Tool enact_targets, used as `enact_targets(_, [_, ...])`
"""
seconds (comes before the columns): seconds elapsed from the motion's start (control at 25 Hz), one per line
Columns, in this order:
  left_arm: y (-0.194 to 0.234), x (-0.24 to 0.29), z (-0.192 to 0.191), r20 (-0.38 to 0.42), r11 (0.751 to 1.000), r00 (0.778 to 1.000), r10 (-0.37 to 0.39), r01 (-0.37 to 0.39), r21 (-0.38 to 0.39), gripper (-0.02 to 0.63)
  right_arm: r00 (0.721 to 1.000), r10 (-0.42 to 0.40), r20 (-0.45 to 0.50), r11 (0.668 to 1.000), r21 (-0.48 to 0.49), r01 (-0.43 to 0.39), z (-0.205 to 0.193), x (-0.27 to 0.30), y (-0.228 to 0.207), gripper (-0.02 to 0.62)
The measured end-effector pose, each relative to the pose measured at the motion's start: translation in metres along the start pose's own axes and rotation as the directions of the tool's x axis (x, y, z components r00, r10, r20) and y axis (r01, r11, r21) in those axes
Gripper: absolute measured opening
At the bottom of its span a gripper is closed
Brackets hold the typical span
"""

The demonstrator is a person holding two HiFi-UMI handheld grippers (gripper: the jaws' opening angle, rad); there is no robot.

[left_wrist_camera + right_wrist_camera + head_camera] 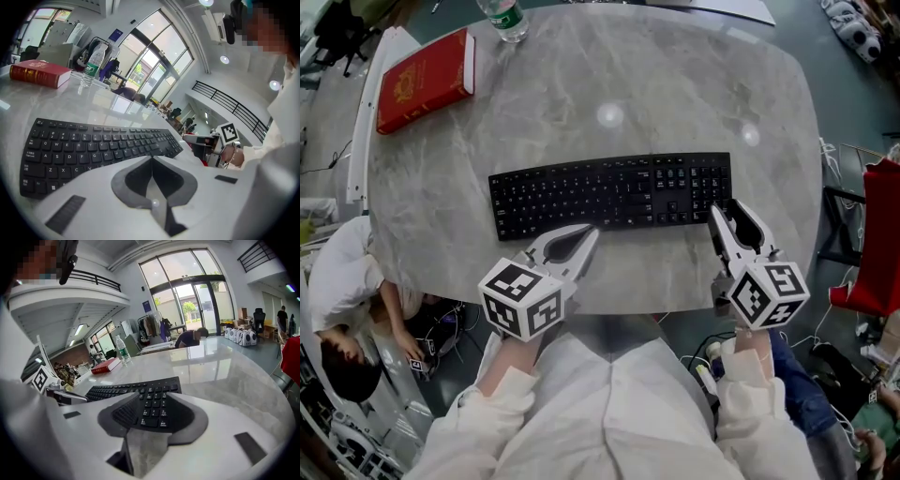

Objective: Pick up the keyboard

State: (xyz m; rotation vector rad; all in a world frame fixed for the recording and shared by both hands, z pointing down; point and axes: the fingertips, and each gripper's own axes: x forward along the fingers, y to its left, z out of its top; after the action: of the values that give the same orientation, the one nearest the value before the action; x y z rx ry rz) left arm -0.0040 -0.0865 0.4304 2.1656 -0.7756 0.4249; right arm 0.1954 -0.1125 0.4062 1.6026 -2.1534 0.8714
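The grey surface point(675, 84) has the keyboard point(609, 194) lying flat across it, nearer your edge. Your right gripper point(729, 214) has its fingers spread open at the numpad end, not pressing anything, and your left gripper point(592, 231) has its fingers clenched empty by the front edge. Pinch just that one end and I reckon the long board sags or twists out, or the closed left just shoves it away.

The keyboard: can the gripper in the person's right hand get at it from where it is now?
Probably yes. The right gripper stands open at the number-pad end of the keyboard. Those keys show between its jaws, and nothing on the table lies in the way.
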Motion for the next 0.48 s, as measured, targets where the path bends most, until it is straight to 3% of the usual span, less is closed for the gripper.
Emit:
enact_targets(0.2, [0.002, 0.001, -0.001, -0.006, 1.000, 1.000, 0.010, -0.010, -0.008, 0.014, 1.000, 0.001, -0.026, 1.000, -0.007, -0.001, -0.003, 0.007, -0.007, 0.224])
enact_targets(0.48, [0.008, 0.004, 0.003, 0.002, 1.000, 1.000, 0.023, -0.023, -0.013, 0.014, 0.999, -0.038, -0.027, 0.999, 0.010, 0.038, -0.004, 0.012, -0.025, 0.241])
